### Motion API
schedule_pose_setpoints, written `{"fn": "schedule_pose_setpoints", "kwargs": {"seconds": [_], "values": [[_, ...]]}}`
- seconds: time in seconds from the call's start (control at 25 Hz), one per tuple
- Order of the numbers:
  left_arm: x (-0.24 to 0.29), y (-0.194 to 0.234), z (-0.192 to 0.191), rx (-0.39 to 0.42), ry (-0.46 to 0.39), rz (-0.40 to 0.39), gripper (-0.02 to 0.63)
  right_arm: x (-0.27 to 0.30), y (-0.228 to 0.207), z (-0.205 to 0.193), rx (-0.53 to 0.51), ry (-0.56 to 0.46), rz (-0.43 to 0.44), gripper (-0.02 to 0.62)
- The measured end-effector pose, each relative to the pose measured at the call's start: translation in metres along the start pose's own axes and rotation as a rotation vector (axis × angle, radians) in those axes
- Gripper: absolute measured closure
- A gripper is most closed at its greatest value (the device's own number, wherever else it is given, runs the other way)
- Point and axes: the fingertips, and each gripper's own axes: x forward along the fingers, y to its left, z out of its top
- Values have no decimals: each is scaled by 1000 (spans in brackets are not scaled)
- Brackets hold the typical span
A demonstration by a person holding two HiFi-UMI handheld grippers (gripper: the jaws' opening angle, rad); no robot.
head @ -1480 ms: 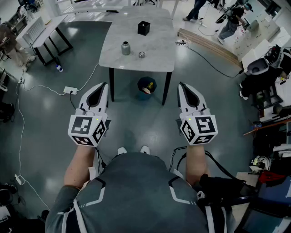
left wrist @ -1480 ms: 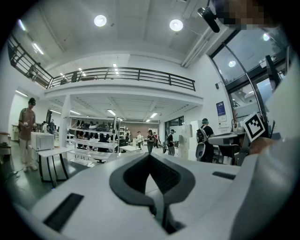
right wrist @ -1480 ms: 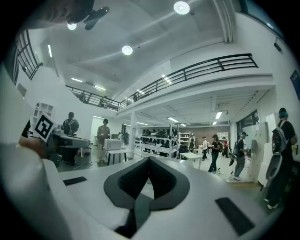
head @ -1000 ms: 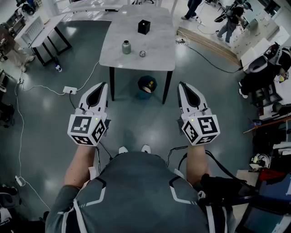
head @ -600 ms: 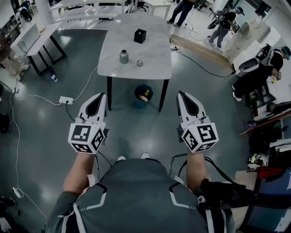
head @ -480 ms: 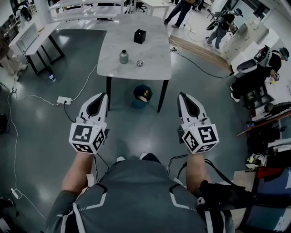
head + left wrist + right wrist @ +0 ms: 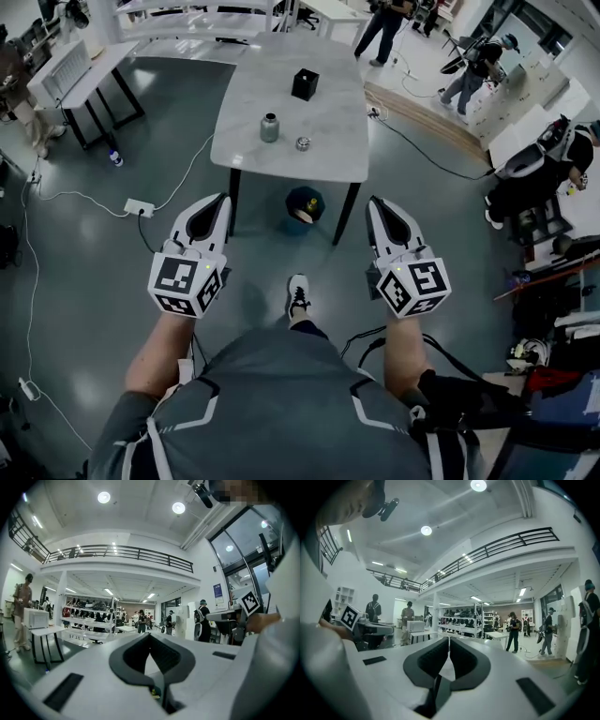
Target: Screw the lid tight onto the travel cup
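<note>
As a shoe (image 7: pixel 298 295) now steps toward the tabletop (image 7: pixel 328 164), left hand-held gripper (image 7: pixel 218 202) and right hand-held gripper (image 7: pixel 377 204) stay pressed together, empty. Travel cup (image 7: pixel 270 127) and lid (image 7: pixel 303 143) are untouched; approach only.

Two hand-held grippers, left (image 7: pixel 222 199) and right (image 7: pixel 374 202), one travel cup (image 7: pixel 270 127), one lid (image 7: pixel 303 143), one black box (image 7: pixel 304 83), one table (image 7: pixel 333 117)

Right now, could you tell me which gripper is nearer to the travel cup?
Left. The left gripper hangs short of the table, just left of the travel cup; the right gripper hangs farther off to its right.
</note>
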Motion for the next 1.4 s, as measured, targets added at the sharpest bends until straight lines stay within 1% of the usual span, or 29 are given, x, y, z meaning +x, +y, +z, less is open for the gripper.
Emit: {"fn": "schedule_pose_setpoints", "kwargs": {"seconds": [0.2, 0.36, 0.44, 0.6, 0.76, 0.92, 1.12, 1.2, 1.28, 1.4], "values": [[52, 15, -1, 10, 15, 22, 597, 54, -40, -6, 1, 0, 50, 566], [104, 30, -6, -12, 32, 52, 597, 98, -79, -9, -7, 9, 93, 565], [132, 34, -6, -11, 36, 59, 597, 118, -101, -6, -14, 1, 101, 564], [187, 36, -12, -12, 46, 58, 597, 155, -140, -9, -21, 4, 143, 541], [233, 45, -16, -34, 47, 94, 597, 186, -176, -13, -31, 1, 182, 523], [269, 58, -13, -27, 46, 119, 597, 217, -205, -20, -13, 1, 198, 522], [296, 88, -15, -18, 58, 140, 597, 255, -213, -28, 0, 23, 210, 515], [305, 105, -22, -12, 71, 121, 597, 274, -208, -37, 5, 45, 204, 507], [316, 122, -31, -16, 89, 92, 595, 292, -203, -48, 4, 74, 195, 485], [329, 145, -52, -24, 130, 54, 595, 317, -196, -76, -6, 137, 169, 460]]}}
